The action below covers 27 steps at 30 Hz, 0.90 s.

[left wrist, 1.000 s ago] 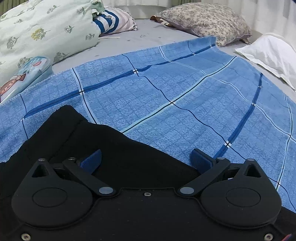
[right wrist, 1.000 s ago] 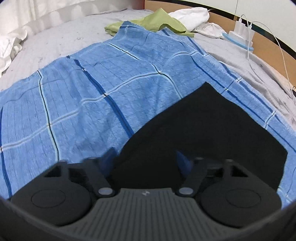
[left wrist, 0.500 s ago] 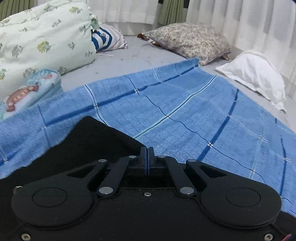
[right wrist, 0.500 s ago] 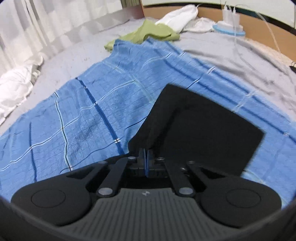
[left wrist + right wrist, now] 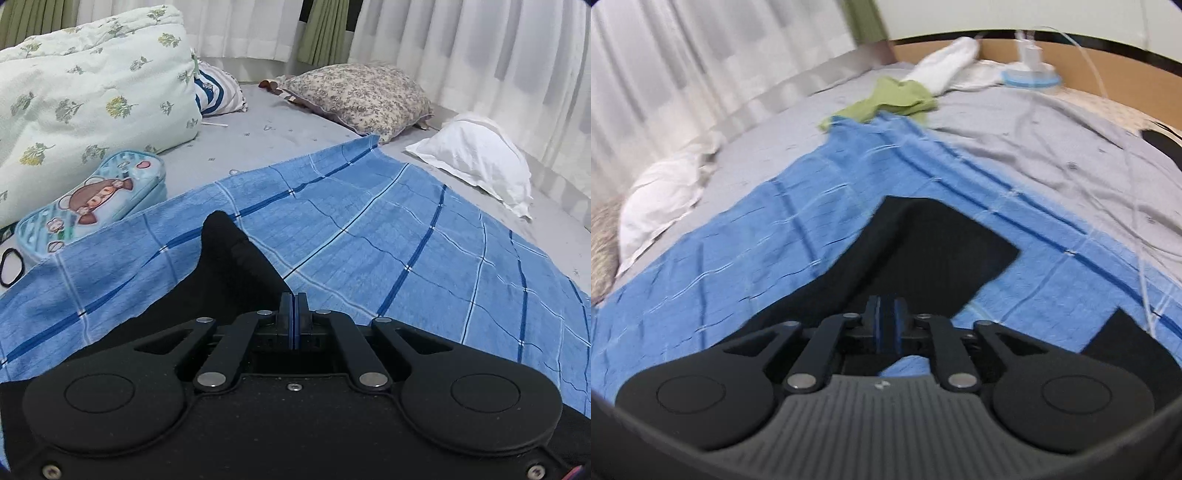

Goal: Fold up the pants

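Left gripper (image 5: 294, 308) is pinching its blue-lined fingers (image 5: 286, 314) together on the black pants (image 5: 236, 266). Right gripper (image 5: 885, 314) is clamping the pants (image 5: 923, 240) likewise, fingers pointing toward the far side.

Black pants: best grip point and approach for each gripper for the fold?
Grip the pants at the near edge, one gripper toward each end, coming in low from the person's side along the blue checked blanket. The cloth lies flat and thin, so only an edge gives the fingers something to close on. Both the left gripper and right gripper appear shut on that edge, lifting it.
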### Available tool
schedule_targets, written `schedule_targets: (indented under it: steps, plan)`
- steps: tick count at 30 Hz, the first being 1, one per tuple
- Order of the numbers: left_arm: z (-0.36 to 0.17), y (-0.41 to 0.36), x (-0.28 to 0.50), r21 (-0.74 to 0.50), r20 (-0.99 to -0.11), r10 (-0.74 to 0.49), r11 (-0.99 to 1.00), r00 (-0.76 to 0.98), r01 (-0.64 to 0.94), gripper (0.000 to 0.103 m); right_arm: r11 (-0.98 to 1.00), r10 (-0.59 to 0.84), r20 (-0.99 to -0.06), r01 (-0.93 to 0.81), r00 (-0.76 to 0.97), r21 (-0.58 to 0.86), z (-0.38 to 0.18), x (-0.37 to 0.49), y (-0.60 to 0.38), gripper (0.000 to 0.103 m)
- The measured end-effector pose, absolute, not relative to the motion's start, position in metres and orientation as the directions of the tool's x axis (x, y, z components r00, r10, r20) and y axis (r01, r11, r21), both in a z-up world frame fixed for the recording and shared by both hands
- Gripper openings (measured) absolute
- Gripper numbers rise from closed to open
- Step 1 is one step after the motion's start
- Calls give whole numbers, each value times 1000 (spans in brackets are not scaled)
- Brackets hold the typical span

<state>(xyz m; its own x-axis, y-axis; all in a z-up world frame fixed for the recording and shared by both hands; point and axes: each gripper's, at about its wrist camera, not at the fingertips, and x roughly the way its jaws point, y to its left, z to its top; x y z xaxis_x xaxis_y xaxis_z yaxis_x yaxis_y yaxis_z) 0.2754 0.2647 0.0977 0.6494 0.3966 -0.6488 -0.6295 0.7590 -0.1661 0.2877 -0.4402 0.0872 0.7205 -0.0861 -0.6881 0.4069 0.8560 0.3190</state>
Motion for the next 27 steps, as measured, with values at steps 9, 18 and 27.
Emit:
schedule_targets:
  steps: [9,18,27]
  plan:
    - [97,264,272,-136,-644,392,787,657,-602,2,893,-38,-709,343,704,293,66,341,-379,67]
    - [82,273,300,-94,-654,390,808,648,-582,2,855,-98,-777,453,622,255,23,395,-350,67]
    - [71,274,305,-99,-653,385,810,652,-578,2,814,-147,-771,518,620,262,30,386,-364,4]
